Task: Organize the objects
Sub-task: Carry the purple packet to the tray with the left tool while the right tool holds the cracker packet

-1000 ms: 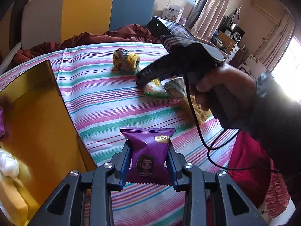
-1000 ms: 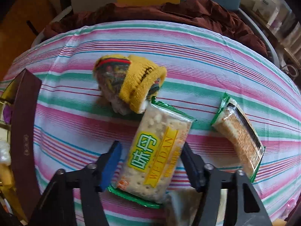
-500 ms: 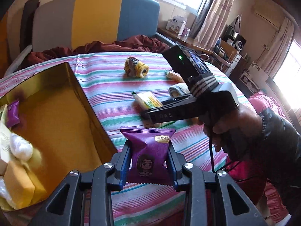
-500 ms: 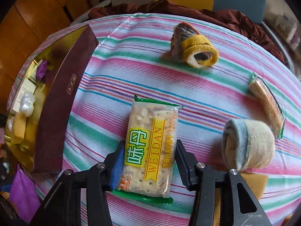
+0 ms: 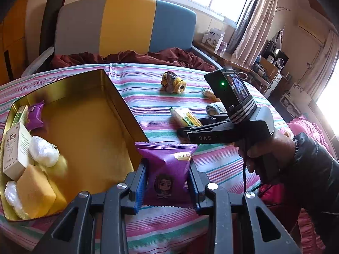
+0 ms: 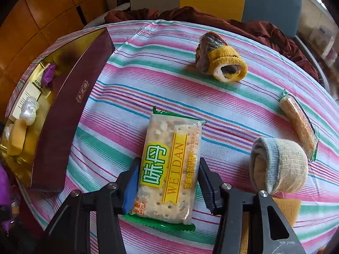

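My left gripper [image 5: 167, 182] is shut on a purple snack packet [image 5: 166, 169] and holds it above the table's near edge, just right of the gold-lined box [image 5: 89, 124]. My right gripper [image 6: 168, 182] is shut on a green-edged cracker packet [image 6: 169, 165] and holds it above the striped cloth; it also shows in the left wrist view [image 5: 190, 130]. The box [image 6: 61, 122], maroon outside, lies to the left and holds another purple packet [image 5: 35, 115], a white carton [image 5: 15, 148], white wrapped balls [image 5: 43, 154] and yellow sponges [image 5: 35, 192].
On the striped tablecloth [image 6: 161, 69] lie a yellow rolled sock [image 6: 220, 61], a grey rolled sock [image 6: 278, 165], a long cracker stick packet [image 6: 298, 124] and a yellow sponge [image 6: 286, 209]. A sofa with a maroon blanket [image 5: 135, 57] stands behind the table.
Both grippers have lifted and drawn back from the table with their packets. The left view has swung left, bringing more of the box into sight. The right gripper closed on the cracker packet.
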A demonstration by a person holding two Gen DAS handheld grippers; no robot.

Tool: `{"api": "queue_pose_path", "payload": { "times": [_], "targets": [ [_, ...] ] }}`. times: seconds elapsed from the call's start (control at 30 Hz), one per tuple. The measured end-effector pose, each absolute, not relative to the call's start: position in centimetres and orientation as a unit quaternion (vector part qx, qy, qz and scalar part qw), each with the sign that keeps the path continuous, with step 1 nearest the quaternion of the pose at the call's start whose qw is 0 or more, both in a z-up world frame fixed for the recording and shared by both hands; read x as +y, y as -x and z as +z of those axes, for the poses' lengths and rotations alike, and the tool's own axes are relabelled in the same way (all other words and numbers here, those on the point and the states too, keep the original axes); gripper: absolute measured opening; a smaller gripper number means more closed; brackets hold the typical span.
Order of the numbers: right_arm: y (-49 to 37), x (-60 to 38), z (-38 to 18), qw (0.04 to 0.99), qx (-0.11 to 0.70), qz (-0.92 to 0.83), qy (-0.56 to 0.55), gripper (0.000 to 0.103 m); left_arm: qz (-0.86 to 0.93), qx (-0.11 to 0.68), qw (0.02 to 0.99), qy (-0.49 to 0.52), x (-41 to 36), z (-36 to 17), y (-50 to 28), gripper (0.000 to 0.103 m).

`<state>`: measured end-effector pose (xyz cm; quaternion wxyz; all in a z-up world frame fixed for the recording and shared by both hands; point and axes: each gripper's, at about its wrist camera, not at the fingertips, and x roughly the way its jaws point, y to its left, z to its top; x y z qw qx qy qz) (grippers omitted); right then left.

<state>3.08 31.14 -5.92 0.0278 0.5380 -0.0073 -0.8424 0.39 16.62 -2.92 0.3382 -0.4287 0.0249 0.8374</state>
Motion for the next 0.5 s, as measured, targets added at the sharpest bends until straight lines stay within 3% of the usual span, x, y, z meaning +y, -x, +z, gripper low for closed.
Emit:
{"api": "queue_pose_path", "payload": {
  "times": [0.5],
  "targets": [
    [-4.3,31.1,-5.9,0.028,0.013,-0.852,-0.523,0.053,0.881,-0.014,0.25,0.401,10.3,-1.3,1.4,0.034]
  ]
}}
